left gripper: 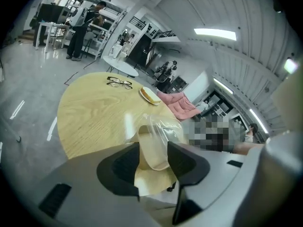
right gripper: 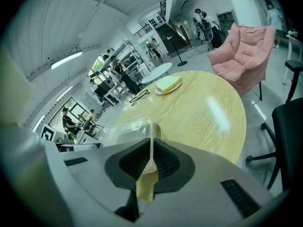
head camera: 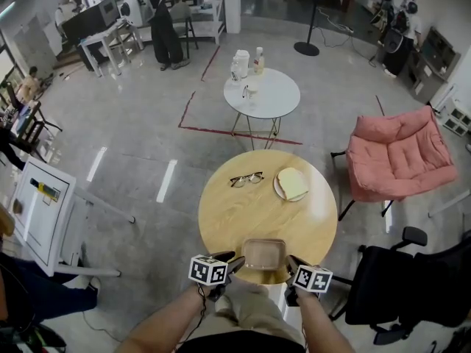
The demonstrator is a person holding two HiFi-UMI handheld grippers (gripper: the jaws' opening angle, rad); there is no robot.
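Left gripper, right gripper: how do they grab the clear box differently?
The left gripper has jaws apart round a thick part of the clear box; the right gripper has jaws almost together, pinching its thin rim. The left gripper is at the box's left end, the right gripper at its right end. Both grip that box at the wooden table.

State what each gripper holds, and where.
Both hold the clear plastic container: left gripper across its left rim, right gripper pinching its right rim.

Glasses left of plate, behind container
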